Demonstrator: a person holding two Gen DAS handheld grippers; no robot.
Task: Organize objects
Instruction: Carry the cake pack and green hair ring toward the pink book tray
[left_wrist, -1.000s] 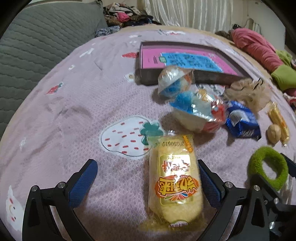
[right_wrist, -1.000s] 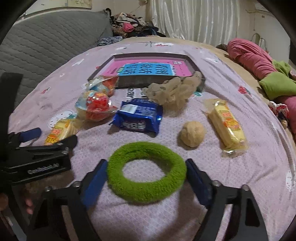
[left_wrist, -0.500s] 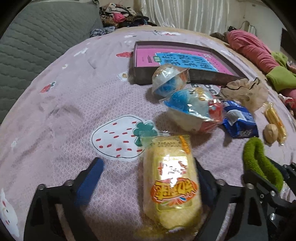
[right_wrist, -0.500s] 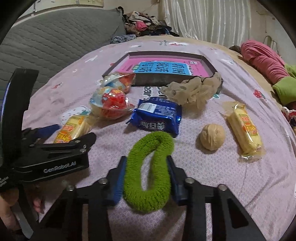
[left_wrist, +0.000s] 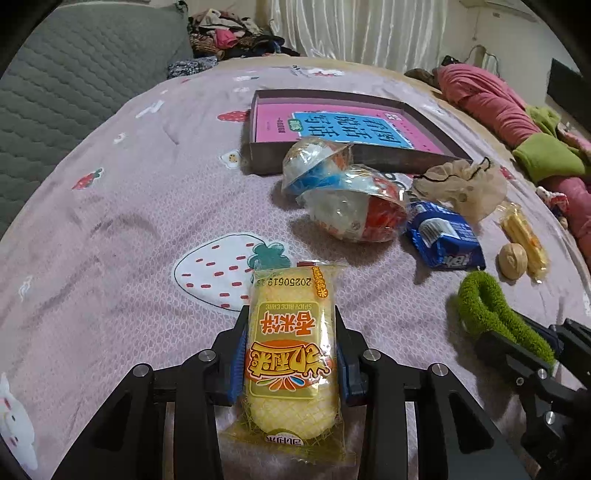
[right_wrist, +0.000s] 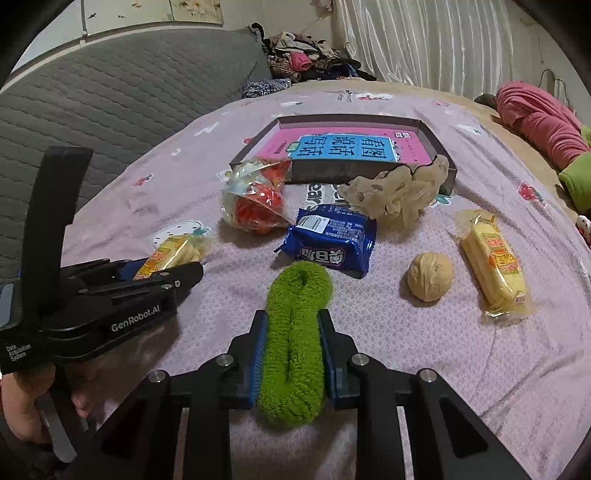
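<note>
A light, crushable yellow plastic-wrapped rice cake (left_wrist: 291, 354) is pinched at its sides by the left gripper (left_wrist: 291, 350); a soft, squashed green fuzzy ring (right_wrist: 293, 343) is pinched flat by the right gripper (right_wrist: 291, 350)

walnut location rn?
Right wrist view, right of centre: the walnut sits on the bedspread between the blue snack pack and a yellow rice cake.

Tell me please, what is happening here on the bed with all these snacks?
A person is tidying things on the bed with a gripper in each hand. The left gripper is shut on a yellow rice cake packet. The right gripper squeezes a green fuzzy ring flat. Both things rest on the bedspread. A blue cookie pack, a walnut and other snacks lie loose before the shallow box.
</note>
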